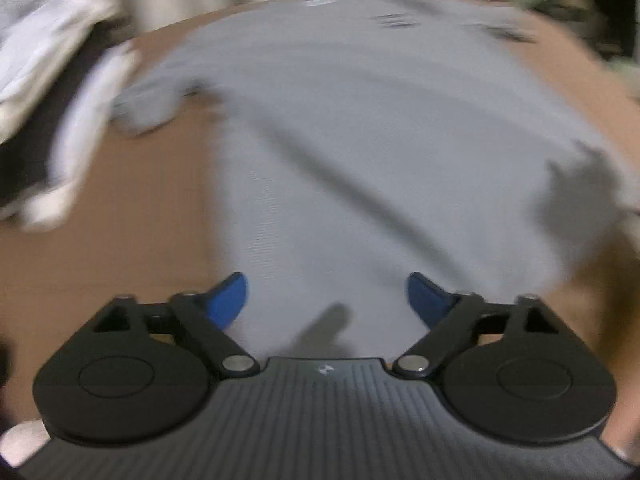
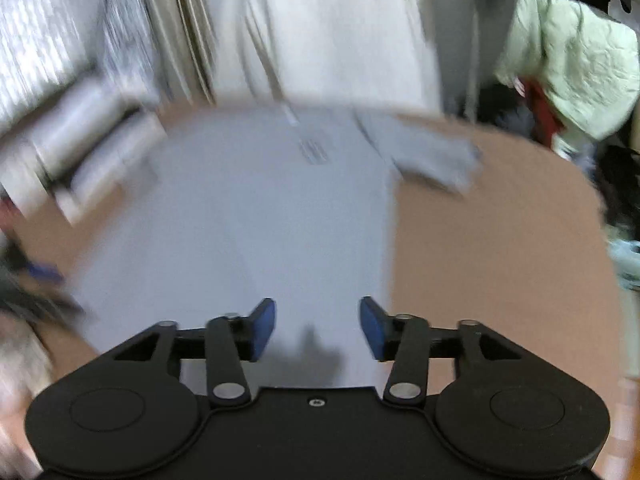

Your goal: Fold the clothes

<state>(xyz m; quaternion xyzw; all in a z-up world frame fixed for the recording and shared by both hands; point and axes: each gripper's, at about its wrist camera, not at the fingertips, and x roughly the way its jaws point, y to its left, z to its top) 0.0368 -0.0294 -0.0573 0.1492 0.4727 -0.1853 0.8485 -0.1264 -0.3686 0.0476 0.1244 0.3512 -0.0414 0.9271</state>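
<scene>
Both views are motion-blurred; I note only what I can read.

Grey T-shirt (image 1: pixel 360 152) lies spread flat on the brown table (image 1: pixel 100 248), neck end far from me, hem end nearest the cameras. One short sleeve (image 1: pixel 148 108) sticks out on the left in the left wrist view; the other sleeve (image 2: pixel 436 160) sticks out on the right in the right wrist view.

My left gripper (image 1: pixel 326 300) is over the near part of the shirt, jaws wide apart, nothing between the blue pads (image 1: pixel 228 300). Its shadow falls on the cloth just ahead; I cannot tell whether the tips touch the fabric.

My right gripper (image 2: pixel 318 328) is likewise spread, empty, above the shirt's near right portion; the shirt's right edge runs just beside its right pad.

White folded cloth (image 1: pixel 48 60) sits at the table's left edge. Pale green quilted garment (image 2: pixel 572 64) hangs beyond the table, right.
</scene>
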